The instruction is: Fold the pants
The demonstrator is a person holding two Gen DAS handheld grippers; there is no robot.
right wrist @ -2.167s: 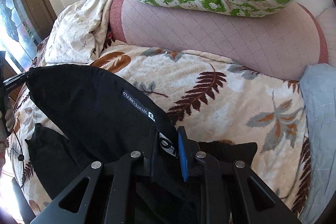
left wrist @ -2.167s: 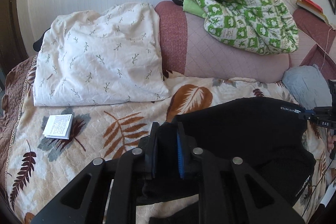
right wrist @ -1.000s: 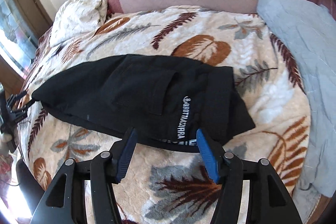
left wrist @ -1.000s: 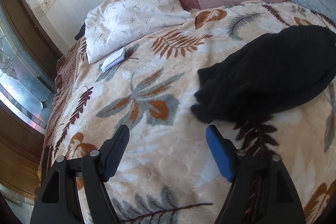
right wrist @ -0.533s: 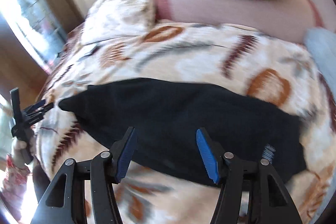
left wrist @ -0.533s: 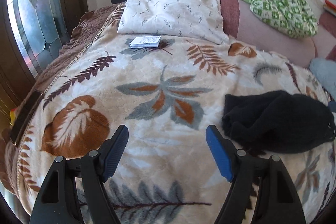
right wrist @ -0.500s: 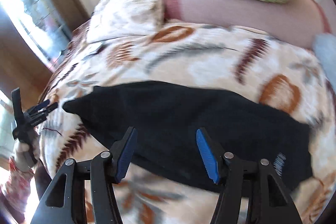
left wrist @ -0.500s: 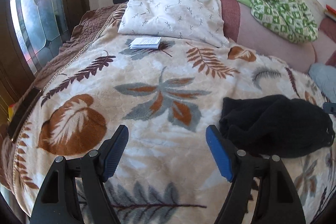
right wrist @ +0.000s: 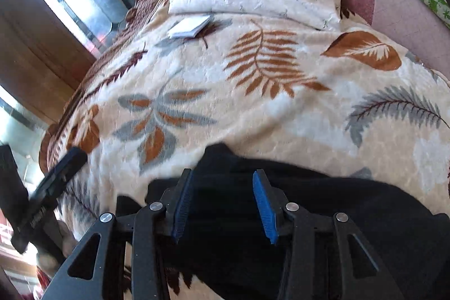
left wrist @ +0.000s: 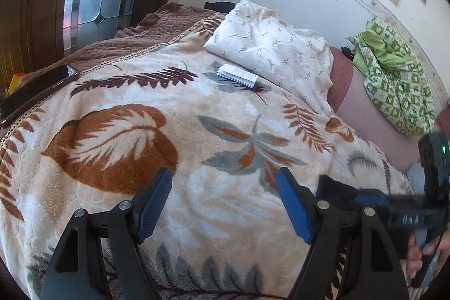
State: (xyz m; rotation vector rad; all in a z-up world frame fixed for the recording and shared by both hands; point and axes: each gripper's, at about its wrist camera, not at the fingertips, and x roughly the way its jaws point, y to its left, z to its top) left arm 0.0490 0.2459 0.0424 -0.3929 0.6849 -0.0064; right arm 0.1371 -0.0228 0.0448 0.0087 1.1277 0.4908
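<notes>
I am working two hand-held grippers over a bed covered by a cream leaf-print blanket [left wrist: 197, 148]. The black pants [right wrist: 323, 221] lie in a folded, elongated heap on that blanket. Their long axis runs crosswise to my right gripper [right wrist: 222, 198], stretching from its fingertips far out to its right.

My right gripper is spread apart, holding nothing. Its blue-padded fingers hover directly above the left end of the pants, cloth showing in the gap between them. Whether the pads touch the fabric, I cannot tell; the view is slightly blurred.

My left gripper [left wrist: 225, 201] is also spread wide and empty, over bare blanket. From it, only a dark edge of the pants [left wrist: 337, 189] shows, just past its right finger, with the right gripper's body beside that.

My judgement: the right gripper is the nearer one, and the left must travel to its right to reach the cloth.

Far ahead of both grippers lie a small white booklet [left wrist: 237, 75] and a white sprigged pillow [left wrist: 270, 52].
</notes>
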